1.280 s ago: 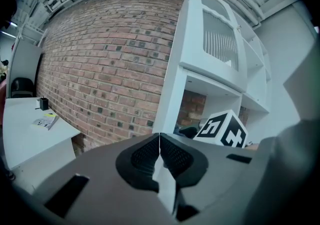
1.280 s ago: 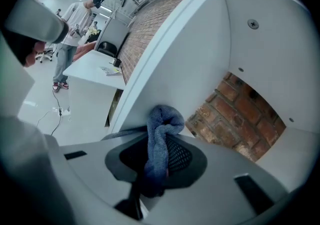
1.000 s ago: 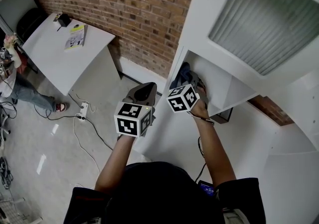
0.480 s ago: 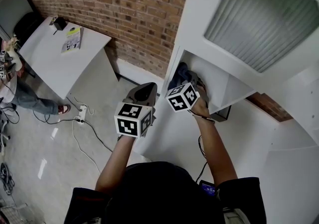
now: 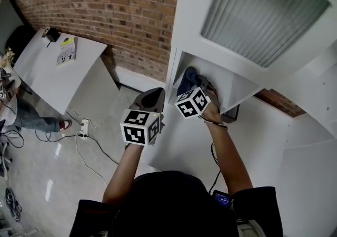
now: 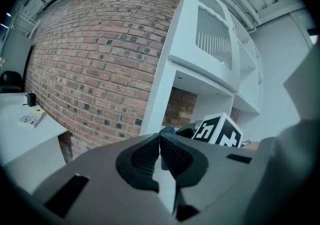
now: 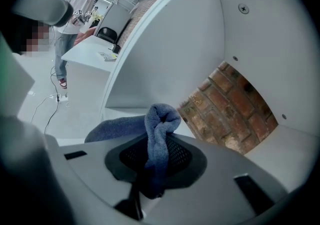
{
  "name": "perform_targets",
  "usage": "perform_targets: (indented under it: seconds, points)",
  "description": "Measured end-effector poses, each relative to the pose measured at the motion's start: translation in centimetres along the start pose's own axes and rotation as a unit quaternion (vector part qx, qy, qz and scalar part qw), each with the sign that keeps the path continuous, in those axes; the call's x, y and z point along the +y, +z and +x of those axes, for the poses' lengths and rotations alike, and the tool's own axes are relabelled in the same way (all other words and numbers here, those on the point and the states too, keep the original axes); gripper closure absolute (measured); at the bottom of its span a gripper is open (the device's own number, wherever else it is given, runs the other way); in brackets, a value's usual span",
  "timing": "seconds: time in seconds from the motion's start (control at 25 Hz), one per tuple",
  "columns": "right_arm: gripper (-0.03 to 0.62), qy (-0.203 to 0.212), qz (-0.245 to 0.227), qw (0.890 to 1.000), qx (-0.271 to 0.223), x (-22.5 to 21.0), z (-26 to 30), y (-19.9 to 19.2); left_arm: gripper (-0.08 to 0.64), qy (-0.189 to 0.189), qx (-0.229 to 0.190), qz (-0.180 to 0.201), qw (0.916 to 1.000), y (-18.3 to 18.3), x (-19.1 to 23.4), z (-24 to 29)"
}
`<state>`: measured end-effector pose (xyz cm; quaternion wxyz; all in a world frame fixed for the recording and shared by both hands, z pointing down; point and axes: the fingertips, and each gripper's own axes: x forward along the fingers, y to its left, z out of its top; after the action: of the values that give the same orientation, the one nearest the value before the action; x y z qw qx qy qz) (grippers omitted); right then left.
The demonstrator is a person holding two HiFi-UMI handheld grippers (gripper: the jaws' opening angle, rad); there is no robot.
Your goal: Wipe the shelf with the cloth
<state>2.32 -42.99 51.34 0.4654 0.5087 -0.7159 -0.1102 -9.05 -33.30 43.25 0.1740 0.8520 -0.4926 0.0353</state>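
A blue cloth is pinched between the jaws of my right gripper, and its loose part lies on the white shelf floor. In the head view the right gripper reaches into the open shelf compartment, with the cloth at the compartment's left side. My left gripper hangs outside the cabinet, left of the compartment, jaws shut with nothing in them. The left gripper view shows its pads together and the cloth beyond them.
A white cabinet with a ribbed glass door rises above the compartment. A brick wall stands behind, and shows through the compartment's open back. A white table with a booklet is at left, cables lie on the floor, and a person stands beyond.
The head view has shifted so the cabinet sits a little further left. Both grippers keep their places, with the cloth still at the compartment's left side.
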Motion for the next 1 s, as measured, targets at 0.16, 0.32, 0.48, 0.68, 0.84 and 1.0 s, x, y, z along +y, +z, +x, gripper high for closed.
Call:
perform_targets:
  seconds: [0.16,0.32,0.48,0.68,0.84,1.0]
  points:
    - [0.509,-0.012,0.003,1.000,0.012,-0.6,-0.4,-1.2,0.543,-0.017,0.000,0.001,0.9999,0.0,-0.9,0.6]
    - [0.508,-0.021,0.008,0.999,0.030,-1.4,-1.0,-2.7,0.543,-0.037,0.005,0.002,0.9993,-0.2,-2.1,1.2]
    - [0.509,-0.033,0.004,0.998,0.044,-2.2,-1.5,-4.3,0.543,-0.059,0.009,0.005,0.9982,-0.4,-3.6,2.1]
    - [0.509,-0.052,0.000,0.997,0.063,-2.9,-2.3,-6.1,0.543,-0.082,0.011,0.002,0.9966,-0.9,-5.1,2.6]
    - [0.509,-0.062,-0.007,0.995,0.074,-3.1,-3.0,-7.0,0.543,-0.094,0.016,0.000,0.9955,-1.2,-6.0,3.0]
    - [0.509,-0.068,-0.007,0.994,0.081,-3.6,-4.0,-7.5,0.543,-0.106,0.018,0.003,0.9941,-1.4,-7.2,3.3]
